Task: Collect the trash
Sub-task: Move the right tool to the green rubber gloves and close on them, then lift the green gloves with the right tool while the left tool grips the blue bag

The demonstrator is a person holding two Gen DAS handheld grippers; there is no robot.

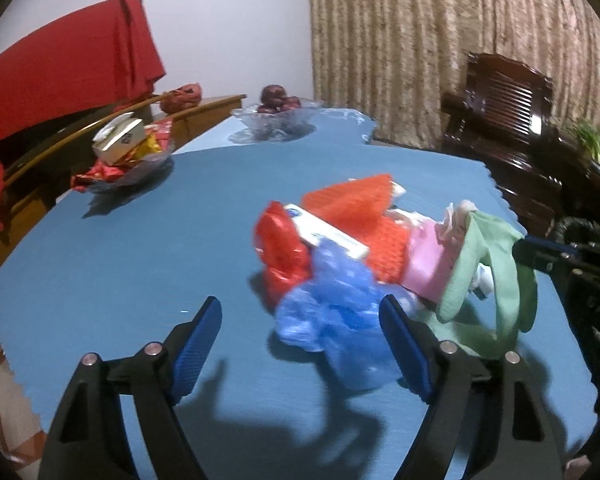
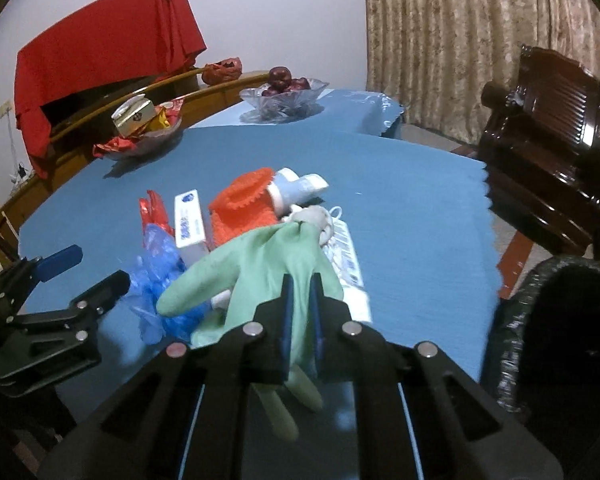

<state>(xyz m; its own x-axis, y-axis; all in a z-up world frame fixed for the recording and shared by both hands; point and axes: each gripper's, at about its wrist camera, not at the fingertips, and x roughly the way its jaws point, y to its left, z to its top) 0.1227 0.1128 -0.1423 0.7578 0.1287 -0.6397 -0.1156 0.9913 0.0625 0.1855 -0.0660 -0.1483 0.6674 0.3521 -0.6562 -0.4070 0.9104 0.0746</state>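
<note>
Green and soft, the rubber glove is the thing being picked up. It hangs over the near end of the trash pile on the blue bench. The right gripper has its jaws nearly shut and is pinching the glove. The glove looks light and floppy, so it will bend and swing. A grip on the wide palm part should hold better than a grip on 1 thin finger.

The left gripper has its jaws wide with nothing in them. It points at the blue plastic bag, which lies at the front of the pile, touching its right jaw. That bag looks thin, crinkly and a bit slippery, so it is best to grab a bunched part.

Behind it lie a red wrapper, a white box and an orange net. The box looks stiff and can be held by its long sides. It has blue writing on it, but the picture is too blurry to read it. A white pack under the glove shows a barcode.

A black trash bag waits open at the right of the bench.
</note>
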